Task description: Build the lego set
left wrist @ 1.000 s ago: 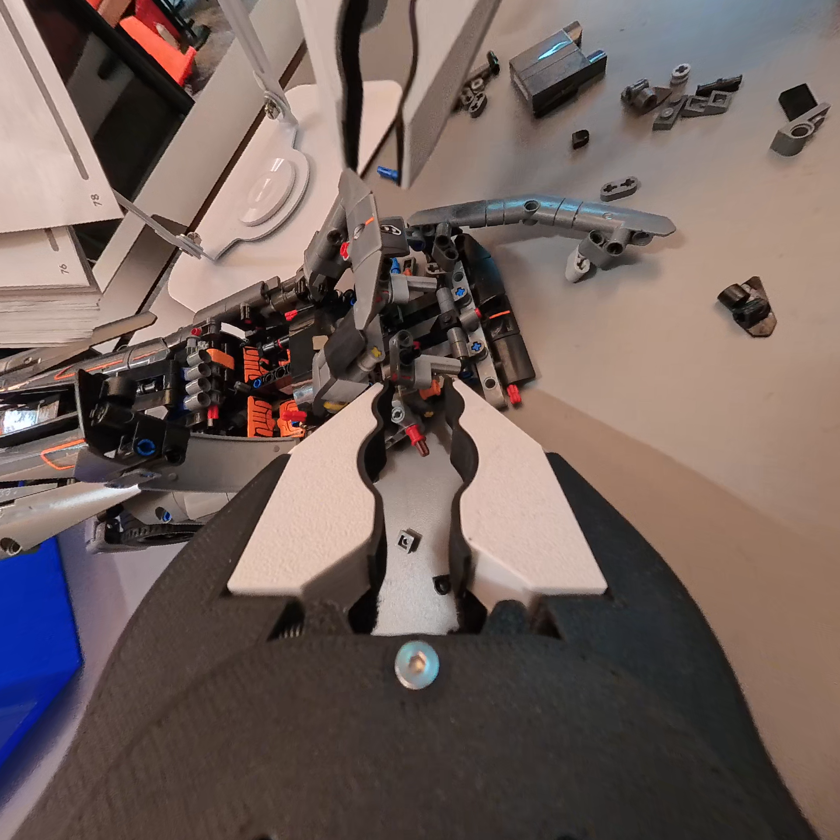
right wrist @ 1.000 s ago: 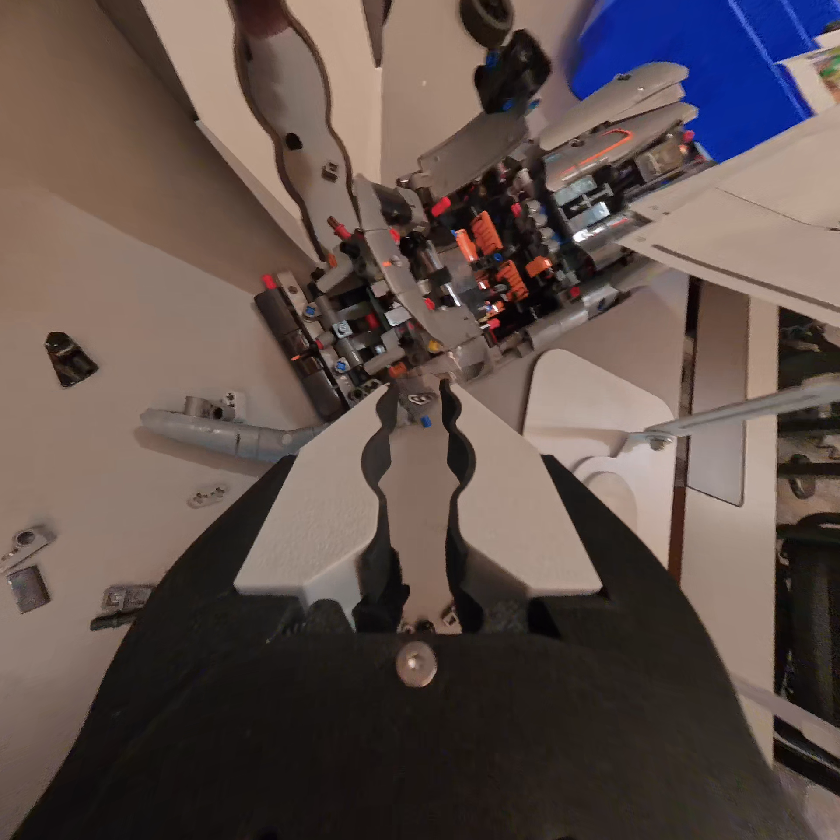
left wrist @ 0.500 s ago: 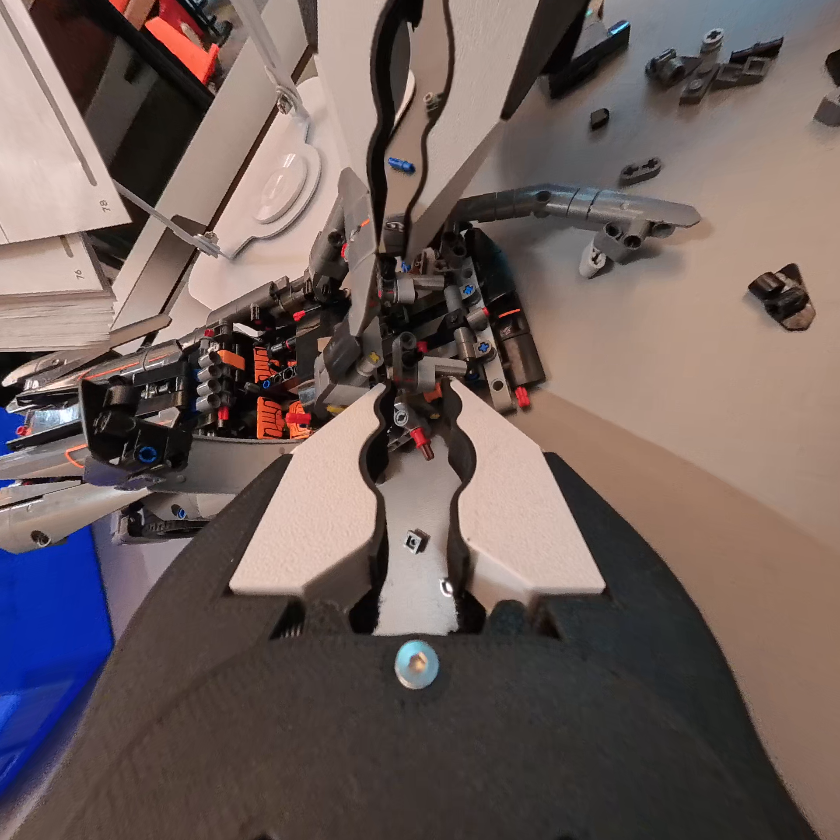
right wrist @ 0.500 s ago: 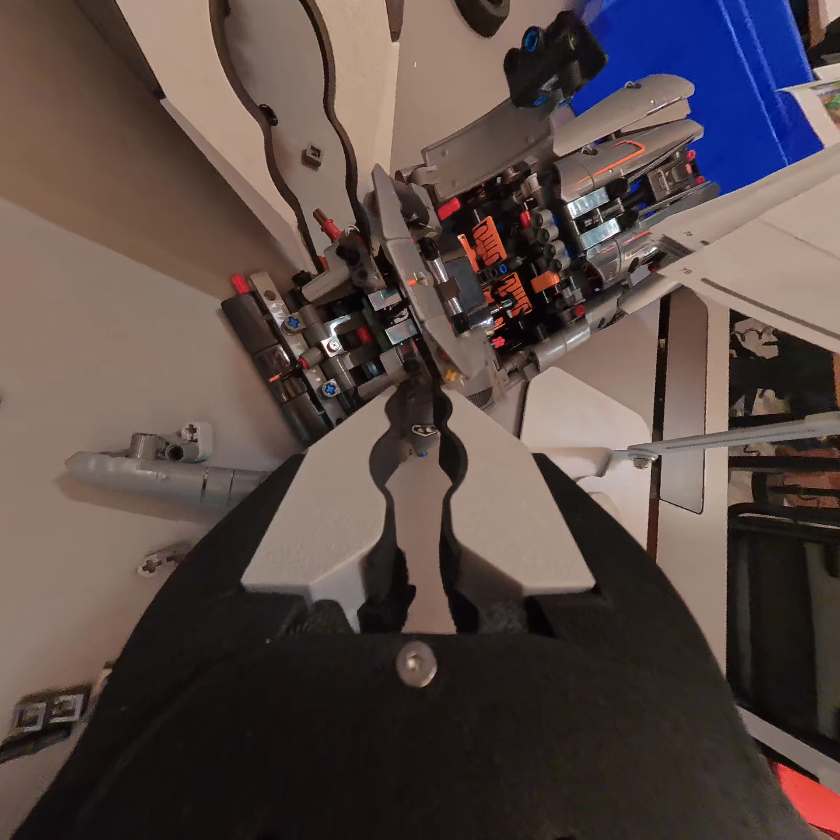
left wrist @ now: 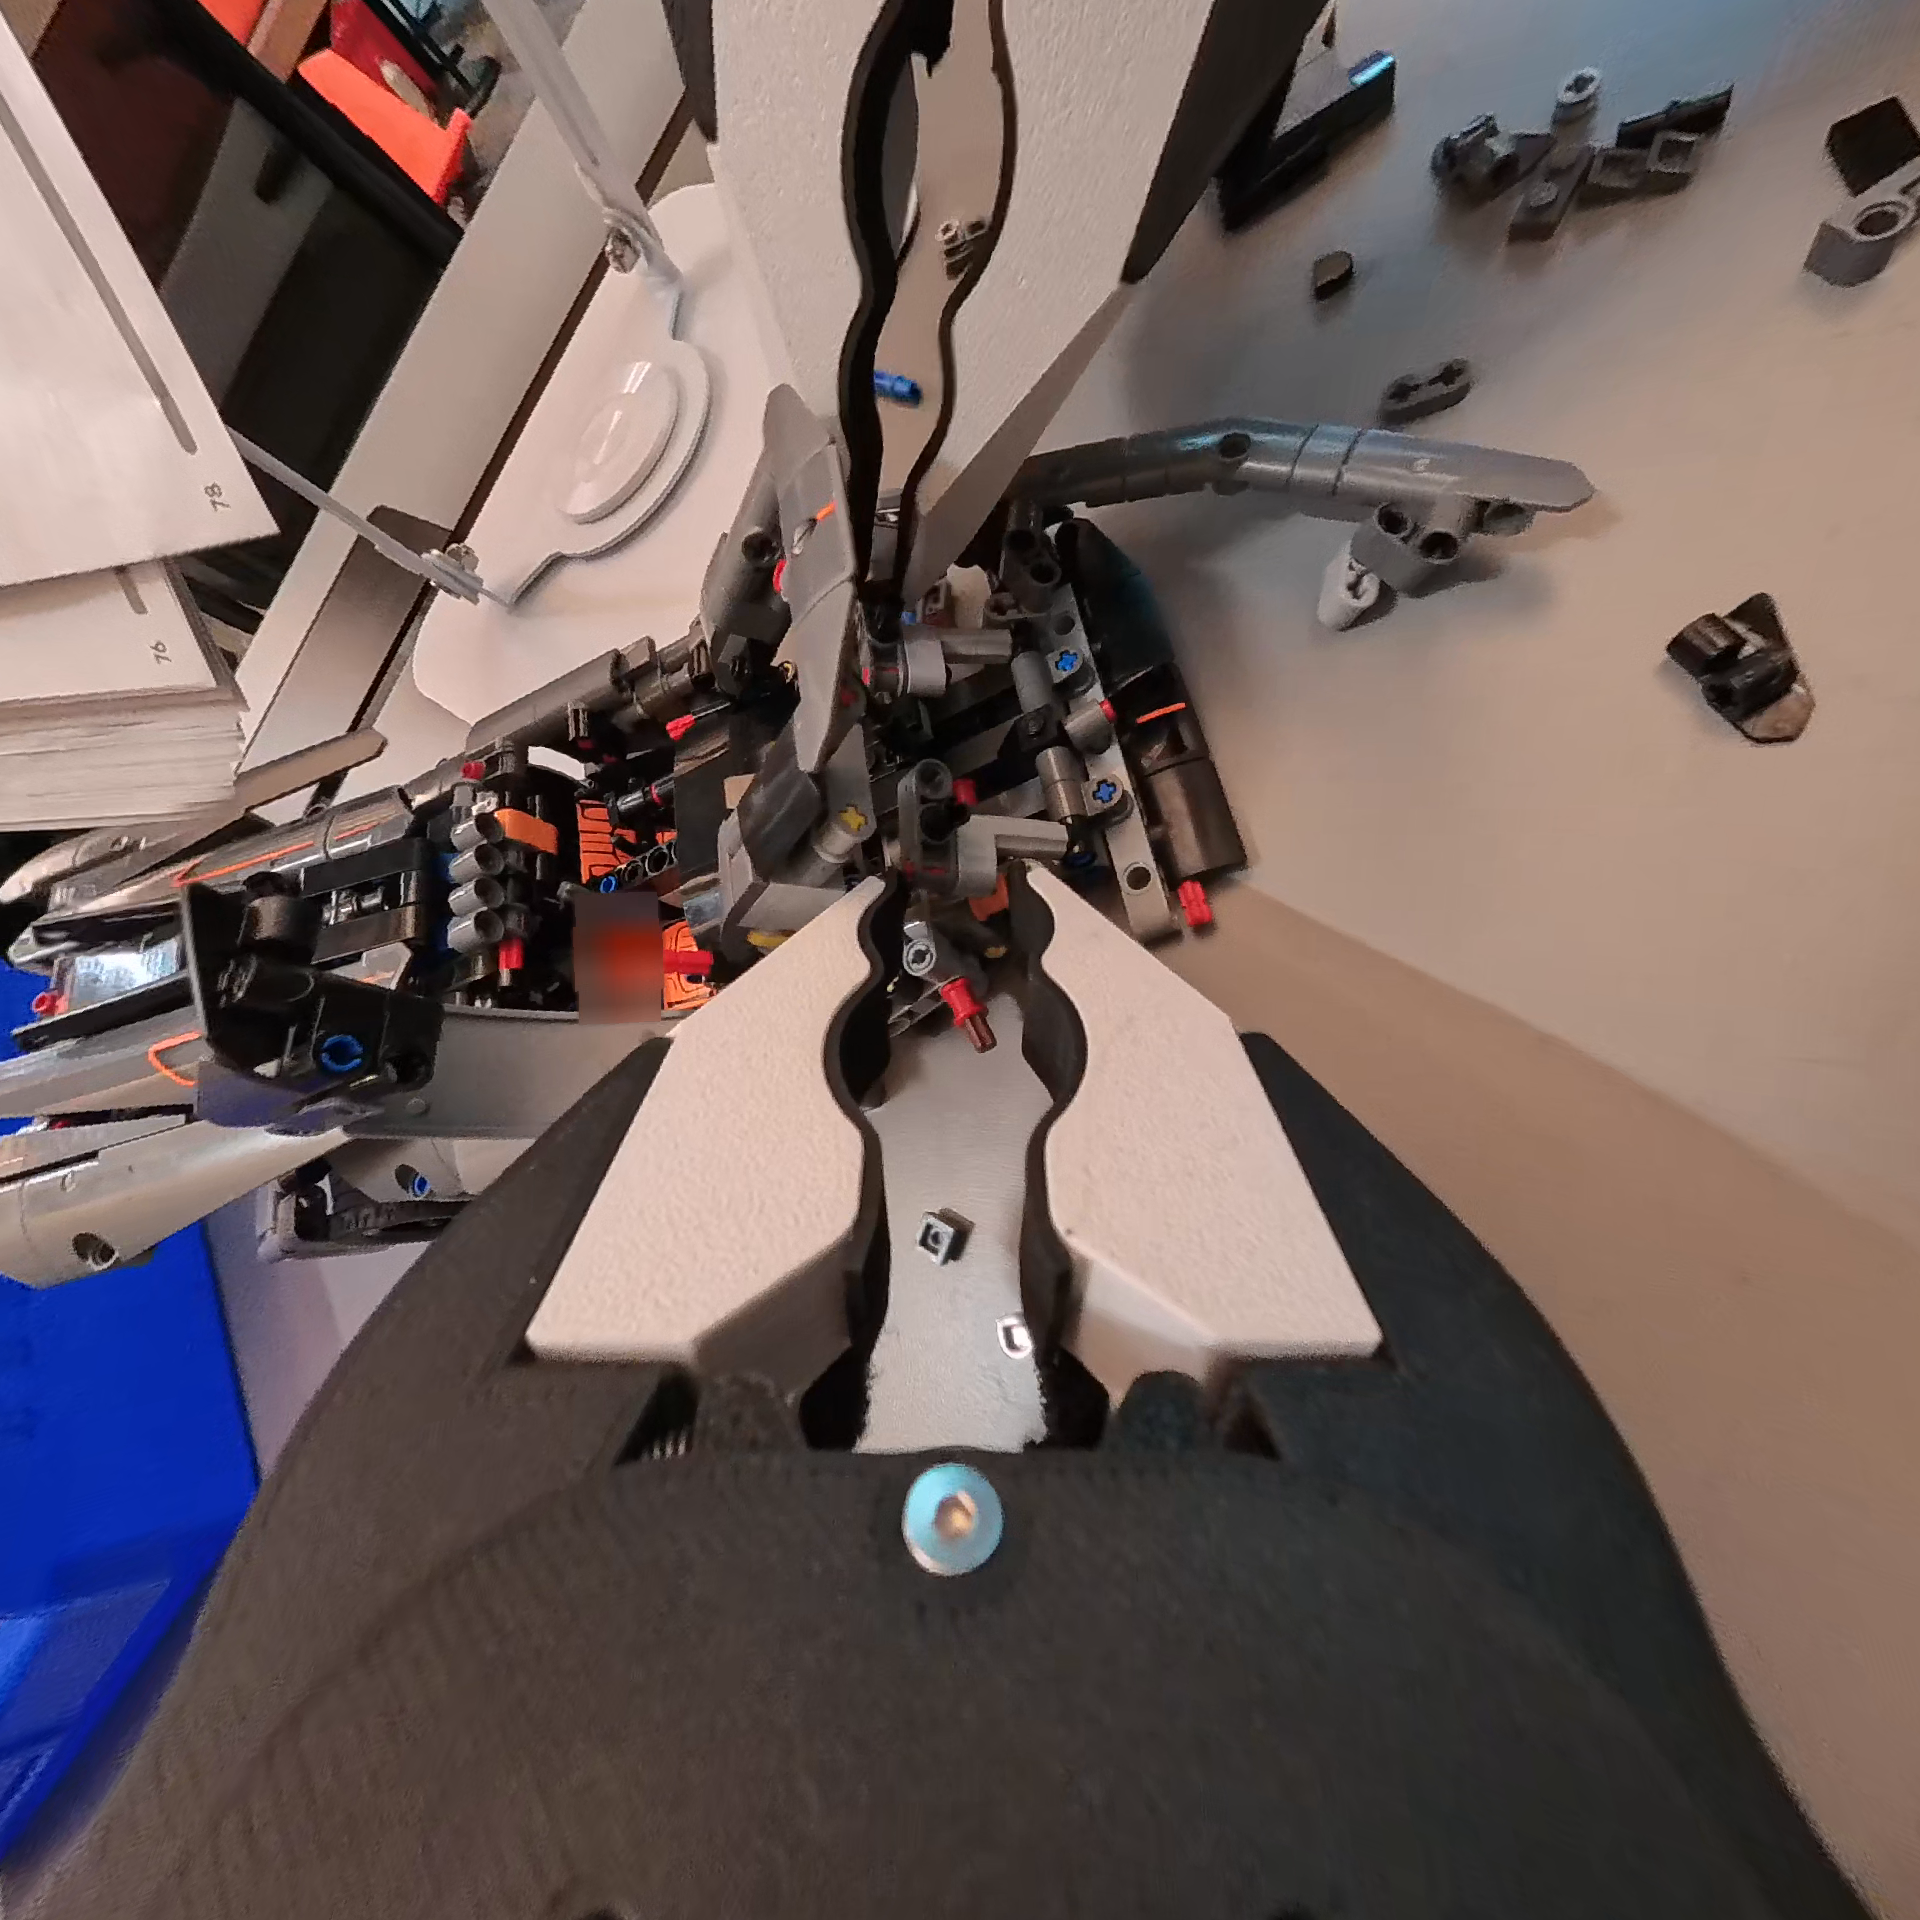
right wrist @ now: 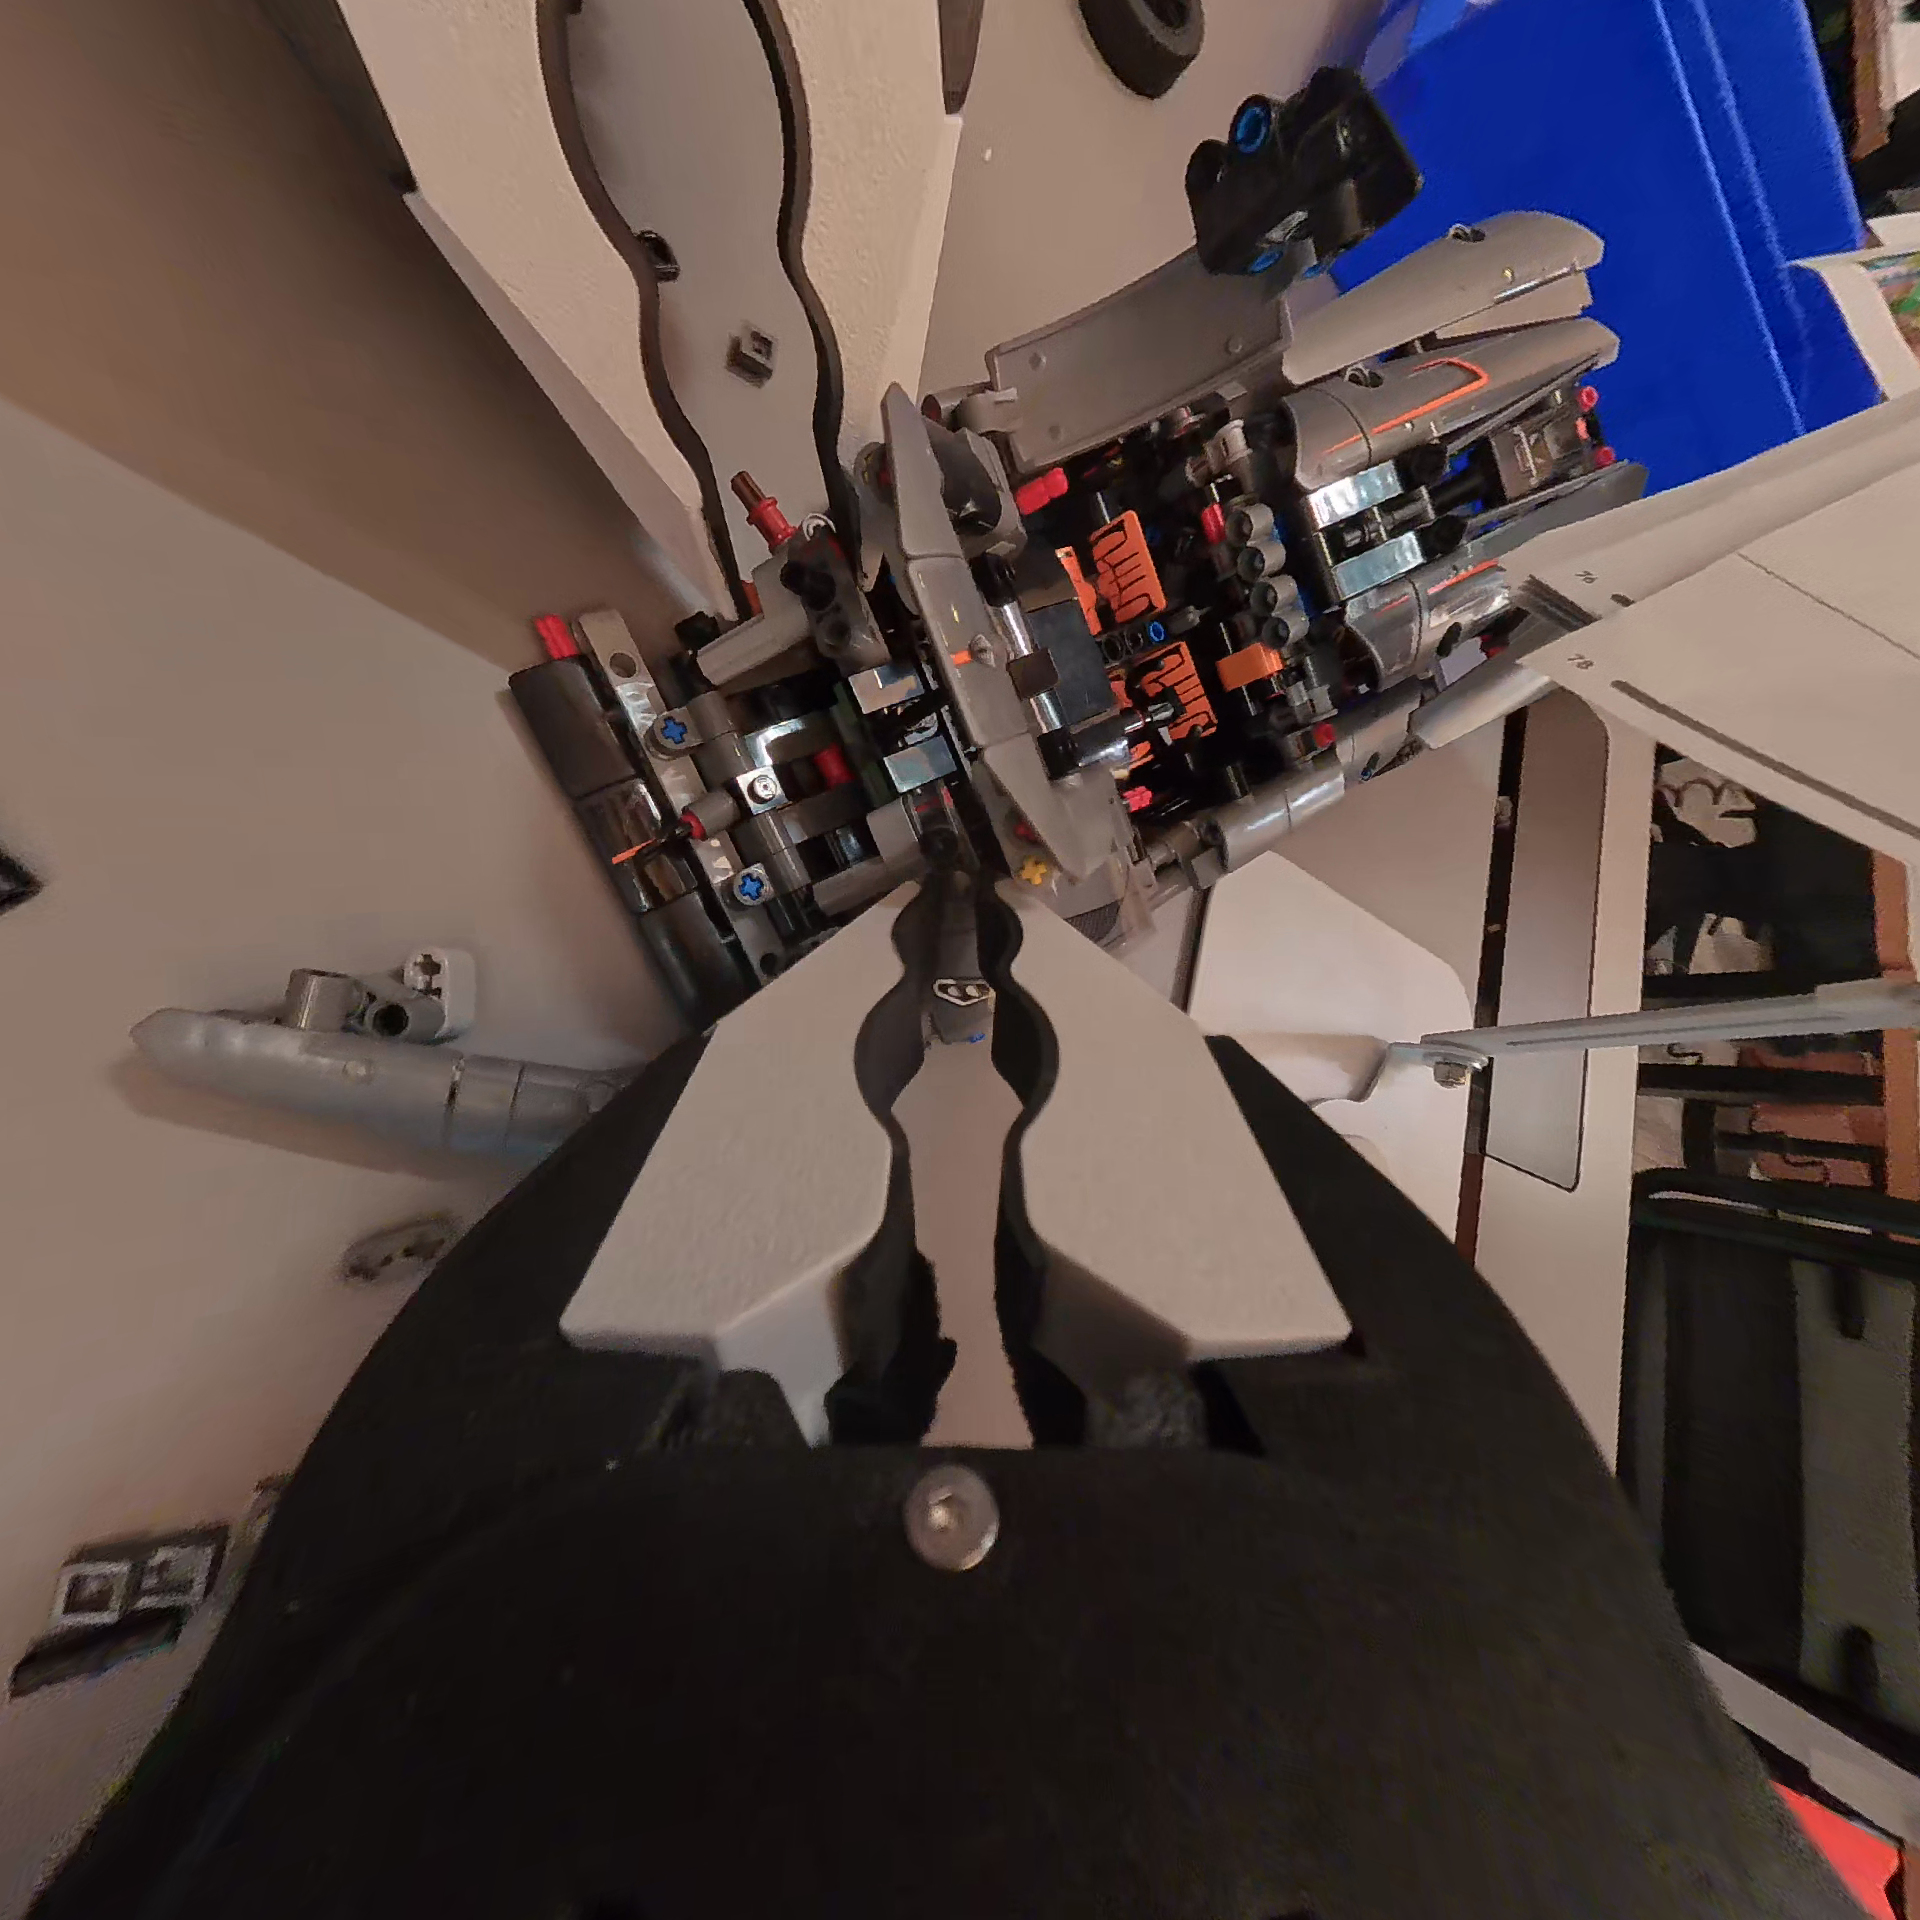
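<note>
The grey, black and orange lego model (left wrist: pixel 790 748) lies on its side on the table. My left gripper (left wrist: pixel 951 894) is shut on its near edge, by a red pin (left wrist: pixel 966 1013). My right gripper (left wrist: pixel 883 587) comes in from the far side and its tips touch the model beside a grey wing panel. In the right wrist view the right gripper (right wrist: pixel 951 904) is shut on a small dark grey piece (right wrist: pixel 961 997) with a blue pin and holds it against the model (right wrist: pixel 1039 665). The left gripper (right wrist: pixel 821 551) grips the opposite edge.
A long curved grey panel assembly (left wrist: pixel 1330 468) lies just right of the model. Several loose dark pieces (left wrist: pixel 1579 145) and a black wedge piece (left wrist: pixel 1745 675) lie on the table. An instruction booklet (left wrist: pixel 94 416), a white stand base (left wrist: pixel 613 447) and a blue bin (right wrist: pixel 1621 208) are close by. One gripper's finger ends stand about 6 cm off the other's.
My right gripper has moved in with the small grey piece until its tips reach the model. My left gripper has kept its hold; the model has barely shifted.
</note>
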